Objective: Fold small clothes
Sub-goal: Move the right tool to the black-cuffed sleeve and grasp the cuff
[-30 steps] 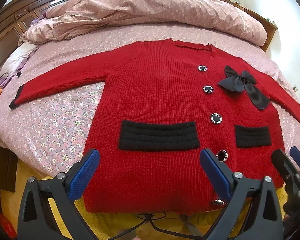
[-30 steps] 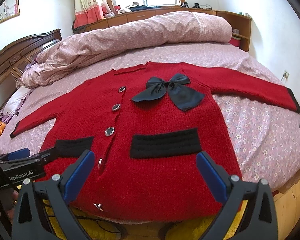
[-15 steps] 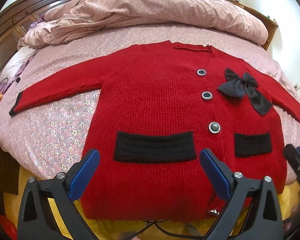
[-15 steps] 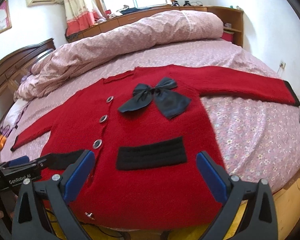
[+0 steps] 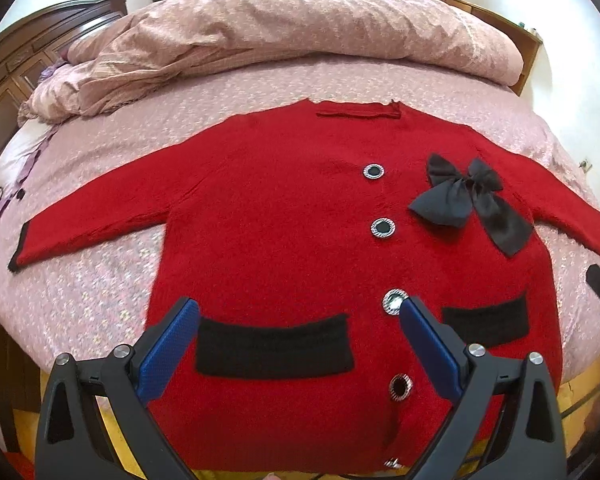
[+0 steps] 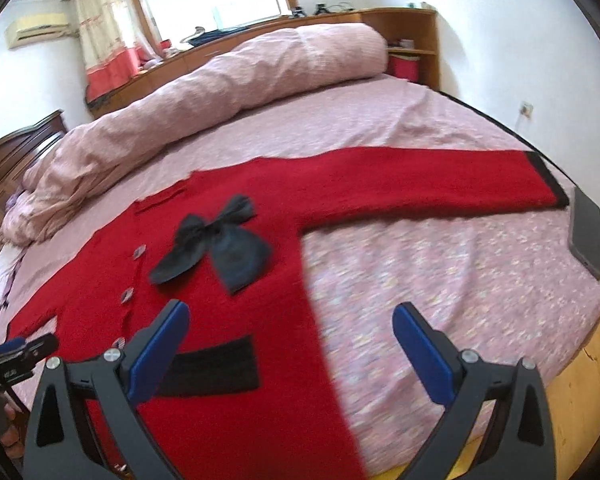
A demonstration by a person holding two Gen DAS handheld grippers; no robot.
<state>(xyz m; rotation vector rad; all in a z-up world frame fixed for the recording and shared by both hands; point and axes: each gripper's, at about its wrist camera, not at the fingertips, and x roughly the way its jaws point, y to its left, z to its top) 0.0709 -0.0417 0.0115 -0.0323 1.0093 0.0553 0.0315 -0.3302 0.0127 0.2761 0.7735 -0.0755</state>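
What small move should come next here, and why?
Probably swing the right gripper out toward the spread sleeve to grasp near its black cuff and fold it inward. The red cardigan lies flat and unfolded on the bed, both grippers are open and holding nothing, and the right one already spans the cardigan's side edge, facing that sleeve.

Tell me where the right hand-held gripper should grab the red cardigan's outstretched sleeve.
Grip the black cuff of the red cardigan, coming in from the sleeve's open end. It lies flat on the bed, so pinching the thin edge there would likely carry the sleeve inward.
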